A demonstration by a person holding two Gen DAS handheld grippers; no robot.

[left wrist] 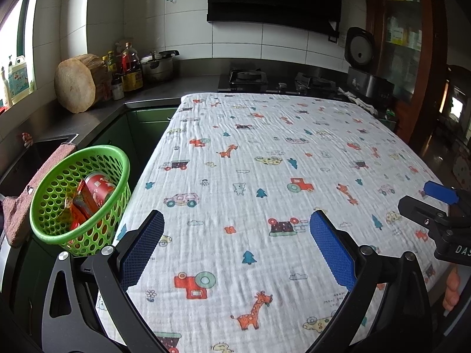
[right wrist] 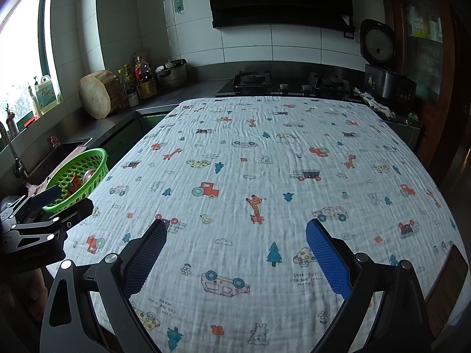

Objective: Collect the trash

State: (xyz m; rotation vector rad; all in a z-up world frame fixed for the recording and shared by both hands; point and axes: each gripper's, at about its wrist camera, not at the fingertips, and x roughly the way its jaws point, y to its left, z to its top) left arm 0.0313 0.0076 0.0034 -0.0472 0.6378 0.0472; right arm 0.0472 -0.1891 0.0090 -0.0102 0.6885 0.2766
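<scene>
A green perforated basket stands just off the table's left edge; it holds a red can and orange wrappers. The same basket shows at the left of the right wrist view. My left gripper hovers open over the near left part of the cloth-covered table, nothing between its blue pads. My right gripper is also open and empty above the near middle of the table. Each gripper shows in the other's view: the right gripper at far right, the left gripper at far left.
The cloth has a cartoon print of cars, giraffes and trees. Behind the table runs a dark counter with a gas stove, a rice cooker, a pot, bottles and a wooden chopping block. A sink lies at the left.
</scene>
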